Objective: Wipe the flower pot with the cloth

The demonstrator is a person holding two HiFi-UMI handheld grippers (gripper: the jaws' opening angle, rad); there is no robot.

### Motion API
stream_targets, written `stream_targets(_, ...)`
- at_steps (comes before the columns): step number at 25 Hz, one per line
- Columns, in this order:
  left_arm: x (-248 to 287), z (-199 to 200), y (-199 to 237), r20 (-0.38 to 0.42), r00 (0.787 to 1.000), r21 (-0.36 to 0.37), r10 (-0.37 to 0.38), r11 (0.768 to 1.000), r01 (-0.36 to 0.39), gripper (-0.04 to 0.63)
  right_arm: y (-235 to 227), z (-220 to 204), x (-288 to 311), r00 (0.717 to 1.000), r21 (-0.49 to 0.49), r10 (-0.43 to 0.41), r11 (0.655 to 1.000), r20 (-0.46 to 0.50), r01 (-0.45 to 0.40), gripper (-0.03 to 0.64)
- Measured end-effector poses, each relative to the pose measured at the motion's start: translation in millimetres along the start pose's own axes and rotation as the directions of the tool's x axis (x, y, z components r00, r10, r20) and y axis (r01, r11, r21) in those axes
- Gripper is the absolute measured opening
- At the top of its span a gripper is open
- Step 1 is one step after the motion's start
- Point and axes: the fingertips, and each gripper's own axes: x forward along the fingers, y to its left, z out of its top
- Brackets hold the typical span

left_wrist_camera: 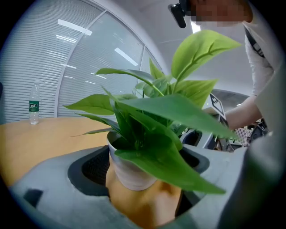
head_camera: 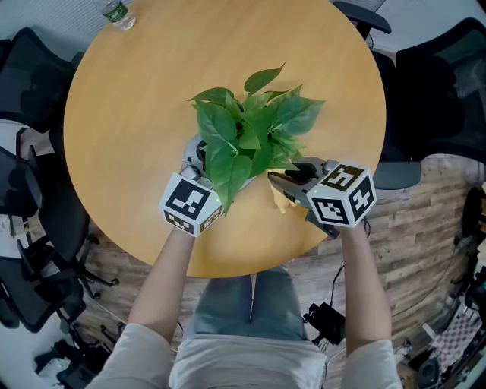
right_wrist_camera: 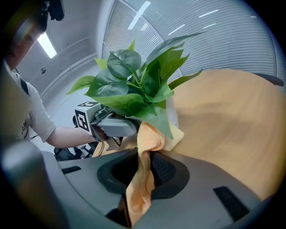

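A leafy green plant (head_camera: 250, 129) stands in a white flower pot (left_wrist_camera: 127, 174) near the front of the round wooden table (head_camera: 144, 99). My left gripper (head_camera: 201, 152) comes at the pot from the left. Its jaws close around the pot's body (left_wrist_camera: 143, 179). An orange cloth (right_wrist_camera: 142, 179) is pinched in my right gripper (right_wrist_camera: 144, 166). The cloth's bunched end (head_camera: 279, 199) lies against the pot's right side (right_wrist_camera: 174, 117), under the leaves. In the head view the leaves hide most of the pot, and the right gripper (head_camera: 292, 176) reaches in from the right.
A clear water bottle (head_camera: 118, 11) stands at the table's far left edge, also visible in the left gripper view (left_wrist_camera: 34, 105). Black office chairs (head_camera: 30, 61) ring the table on both sides (head_camera: 440, 83). A person's legs are at the near edge.
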Motion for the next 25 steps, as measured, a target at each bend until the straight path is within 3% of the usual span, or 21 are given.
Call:
stream_targets(4, -2, -8, 2, -0.03, 1.0, 0.05, 0.005, 0.999, -0.003, 0.462, -3, -1, 0, 1.0, 0.02, -0.011, 1.0, 0.016, 0.011, 0.072)
stream_targets(13, -5, -12, 5, -0.032, 0.999, 0.055, 0.008, 0.998, -0.007, 0.463, -8, -1, -9, 0.998, 0.066, -0.037, 0.997, 0.057, 0.033, 0.072)
stream_targets(21, -29, -11, -5, -0.059, 0.998, 0.005, 0.006, 1.0, -0.006, 0.461, -6, -4, -33, 0.988, 0.118, -0.106, 0.989, 0.116, 0.092, 0.072)
stream_targets(25, -48, -4, -13, -0.06, 0.998, -0.017, 0.024, 1.0, -0.025, 0.401, 6, -1, -51, 0.979, 0.149, -0.13, 0.983, 0.155, 0.107, 0.072)
